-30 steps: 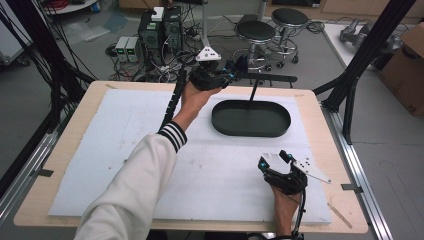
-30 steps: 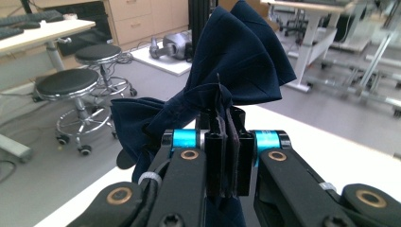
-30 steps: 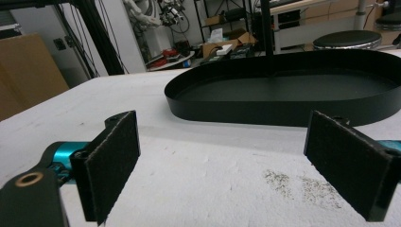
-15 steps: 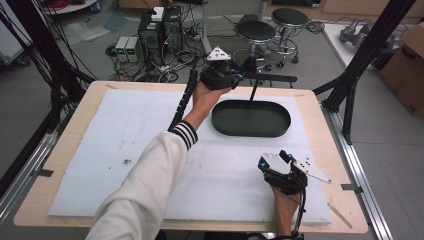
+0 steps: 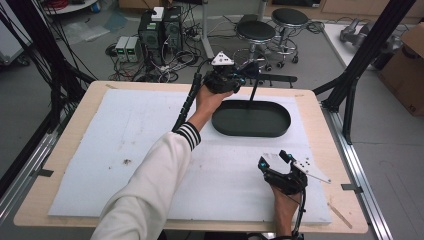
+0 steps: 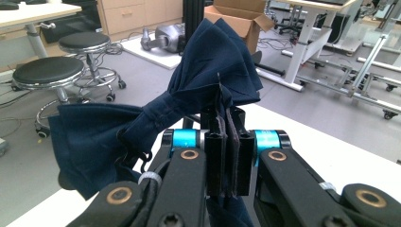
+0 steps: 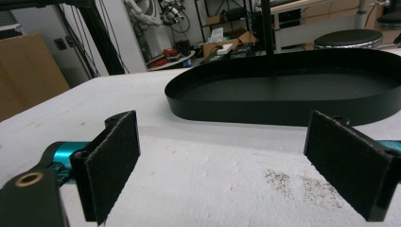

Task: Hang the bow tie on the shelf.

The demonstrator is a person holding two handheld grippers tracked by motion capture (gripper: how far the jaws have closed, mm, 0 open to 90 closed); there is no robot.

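Your left gripper [image 5: 239, 76] is raised over the far rim of the oval black tray [image 5: 251, 119], and its two black jaws are pressed together on a fold of dark navy cloth [image 6: 156, 118]. In the left gripper view the cloth bunches up just beyond the pads [image 6: 227, 151] and spreads to either side of them, with one lobe rising above the jaws and another hanging off to their left. In the high view a thin dark strip [image 5: 254, 89] hangs from that gripper down to the tray.

Your right gripper [image 5: 274, 161] rests low over the white foam sheet [image 5: 115, 145], jaws spread wide with nothing between them. The tray lies straight ahead of its pads [image 7: 113, 158], well apart from them.
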